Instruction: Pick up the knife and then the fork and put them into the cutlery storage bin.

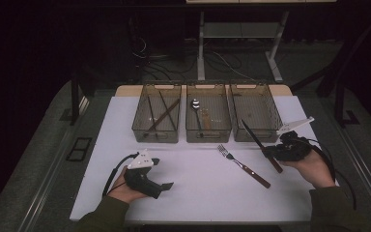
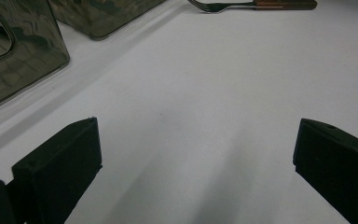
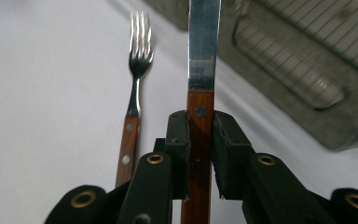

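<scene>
Wood-handled and steel-bladed, the knife point(image 3: 200, 121) is clamped by its handle in my right gripper point(image 3: 200, 140), the jaws pressing it from both sides. In the high view it is lifted off the white tabletop point(image 1: 193, 193), its blade slanting up toward the right-hand bin point(image 1: 256, 116), which looks empty. My left gripper point(image 1: 147, 176) rests low on the tabletop with its jaws spread wide and nothing between them.

As I judge it, the sorting is partly done: the left bin point(image 1: 157, 113) already holds what look like chopsticks, and the middle bin point(image 1: 207, 116) holds a spoon point(image 1: 194, 104) with something beside it that I cannot make out. Left to do: carry the knife over the right-hand bin and let it go, then deal with the fork point(image 1: 244, 166), lying on the tabletop just beside the knife.
</scene>
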A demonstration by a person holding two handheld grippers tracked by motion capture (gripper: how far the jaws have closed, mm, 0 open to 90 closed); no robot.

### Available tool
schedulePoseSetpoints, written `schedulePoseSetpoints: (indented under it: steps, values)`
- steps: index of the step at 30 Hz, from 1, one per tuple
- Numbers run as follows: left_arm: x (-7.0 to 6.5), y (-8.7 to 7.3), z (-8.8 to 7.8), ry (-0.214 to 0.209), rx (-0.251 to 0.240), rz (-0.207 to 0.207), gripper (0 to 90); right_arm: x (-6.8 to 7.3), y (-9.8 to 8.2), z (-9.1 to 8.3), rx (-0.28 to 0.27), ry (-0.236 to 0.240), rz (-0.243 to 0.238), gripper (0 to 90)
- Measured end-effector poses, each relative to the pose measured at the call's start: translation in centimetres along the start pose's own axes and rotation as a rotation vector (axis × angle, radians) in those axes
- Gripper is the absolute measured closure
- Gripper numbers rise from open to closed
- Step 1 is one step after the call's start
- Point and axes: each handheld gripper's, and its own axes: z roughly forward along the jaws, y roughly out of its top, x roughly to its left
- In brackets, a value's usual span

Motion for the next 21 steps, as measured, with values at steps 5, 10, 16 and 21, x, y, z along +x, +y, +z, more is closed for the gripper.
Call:
schedulePoseSetpoints:
  steps: [5,10,16,21]
  values:
    - [-0.1,0.0,0.1,-0.006,-0.001,-0.004,0.6,-0.4,0.0,-0.6,-0.082,-0.027,0.018,77.6]
    - [-0.1,0.0,0.1,-0.007,-0.001,-0.005,0.6,-0.9,0.1,-1.0,-0.137,-0.037,0.029,77.6]
    - [-0.1,-0.1,0.2,-0.006,0.002,-0.003,0.6,-1.4,0.2,-1.4,-0.185,-0.051,0.051,77.6]
    - [-0.1,-0.1,0.2,-0.008,0.001,-0.005,0.6,-1.9,0.5,-1.9,-0.224,-0.062,0.073,77.6]
